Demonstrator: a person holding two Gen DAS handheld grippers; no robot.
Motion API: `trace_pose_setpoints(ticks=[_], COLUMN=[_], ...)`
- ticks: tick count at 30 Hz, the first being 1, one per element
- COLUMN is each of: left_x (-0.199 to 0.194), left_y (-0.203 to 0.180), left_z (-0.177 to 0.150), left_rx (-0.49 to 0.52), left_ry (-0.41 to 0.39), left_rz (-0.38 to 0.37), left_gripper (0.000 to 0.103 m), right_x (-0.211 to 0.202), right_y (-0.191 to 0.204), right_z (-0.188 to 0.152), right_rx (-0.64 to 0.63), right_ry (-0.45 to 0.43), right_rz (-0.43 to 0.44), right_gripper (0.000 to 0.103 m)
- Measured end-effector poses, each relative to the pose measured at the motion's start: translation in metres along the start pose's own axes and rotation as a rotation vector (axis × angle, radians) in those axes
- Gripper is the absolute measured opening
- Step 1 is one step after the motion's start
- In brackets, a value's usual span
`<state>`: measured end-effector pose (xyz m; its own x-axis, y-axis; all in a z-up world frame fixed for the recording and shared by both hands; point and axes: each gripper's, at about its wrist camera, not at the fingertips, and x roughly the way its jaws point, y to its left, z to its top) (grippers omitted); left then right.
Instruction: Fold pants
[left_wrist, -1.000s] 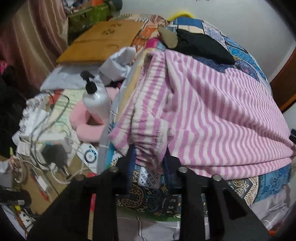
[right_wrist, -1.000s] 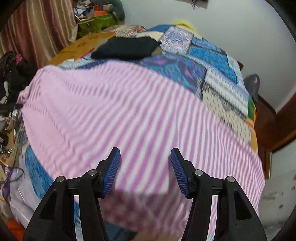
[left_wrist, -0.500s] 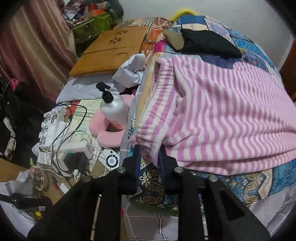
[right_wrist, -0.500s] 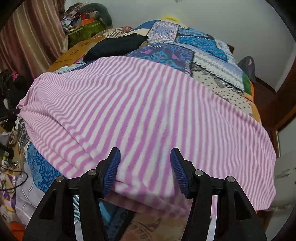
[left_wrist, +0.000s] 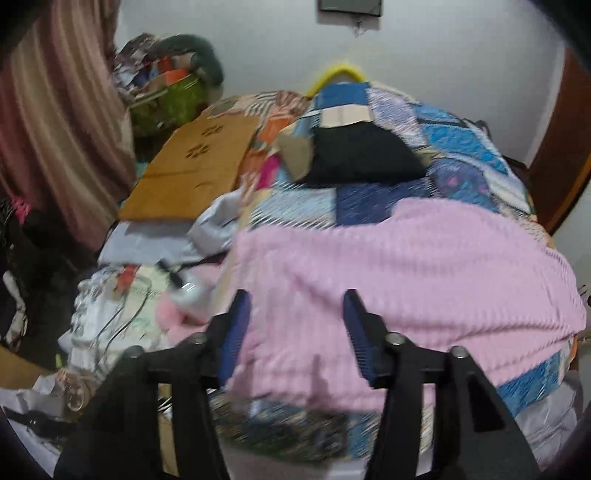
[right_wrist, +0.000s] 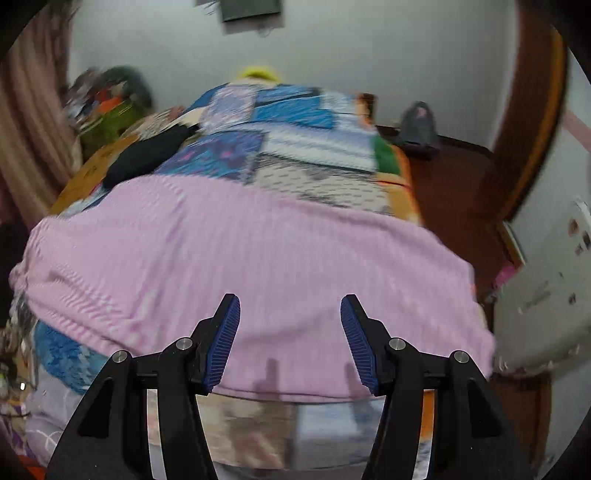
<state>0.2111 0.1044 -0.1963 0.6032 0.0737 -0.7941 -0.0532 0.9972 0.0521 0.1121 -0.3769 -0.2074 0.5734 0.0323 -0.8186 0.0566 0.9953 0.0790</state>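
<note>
The pink-and-white striped pants (left_wrist: 399, 273) lie spread across the near part of a patchwork-quilted bed (left_wrist: 454, 162), blurred by motion in both views. My left gripper (left_wrist: 293, 325) hovers above their near left edge; its jaws are opening and nothing is pinched between the blue pads. In the right wrist view the pants (right_wrist: 258, 266) fill the middle of the picture. My right gripper (right_wrist: 290, 325) hangs over their near edge, jaws apart, holding nothing; the fingers cast shadows on the cloth below.
A black folded garment (left_wrist: 362, 155) rests farther back on the quilt. Left of the bed are a wooden lap board (left_wrist: 192, 173), a pump bottle (left_wrist: 188, 291), cables and clutter. A dark wooden door frame (right_wrist: 532, 122) stands at right.
The left gripper let go of the pants' corner, opened and rose away from the bed edge. The right gripper stayed open and swung sideways over the pants.
</note>
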Motion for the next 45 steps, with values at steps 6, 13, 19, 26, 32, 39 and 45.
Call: trace_pose_setpoints(ticks=[6, 13, 19, 26, 32, 39, 45], left_x=[0.046, 0.094, 0.130, 0.108, 0.080, 0.055, 0.036], left_y=[-0.067, -0.153, -0.191, -0.172, -0.145, -0.141, -0.141], left_z=[0.029, 0.035, 0.016, -0.014, -0.047, -0.073, -0.073], left_rx=[0.001, 0.090, 0.146, 0.181, 0.160, 0.227, 0.202], left_ry=[0.069, 0.157, 0.231, 0.201, 0.222, 0.226, 0.187], left_rz=[-0.040, -0.096, -0.080, -0.041, -0.067, -0.064, -0.101], left_gripper=[0.058, 0.058, 0.061, 0.068, 0.069, 0.069, 0.068], right_x=[-0.001, 0.018, 0.048, 0.062, 0.059, 0.055, 0.045], right_y=[-0.091, -0.172, -0.169, -0.095, 0.014, 0.063, 0.033], right_z=[-0.009, -0.025, -0.020, 0.004, 0.020, -0.021, -0.039], right_rx=[0.132, 0.302, 0.328, 0.192, -0.038, -0.127, -0.031], right_ry=[-0.003, 0.029, 0.051, 0.045, 0.041, 0.084, 0.148], right_rz=[-0.113, -0.191, -0.090, 0.142, 0.357, 0.382, 0.399], right_gripper=[0.053, 0.053, 0.053, 0.053, 0.053, 0.056, 0.054])
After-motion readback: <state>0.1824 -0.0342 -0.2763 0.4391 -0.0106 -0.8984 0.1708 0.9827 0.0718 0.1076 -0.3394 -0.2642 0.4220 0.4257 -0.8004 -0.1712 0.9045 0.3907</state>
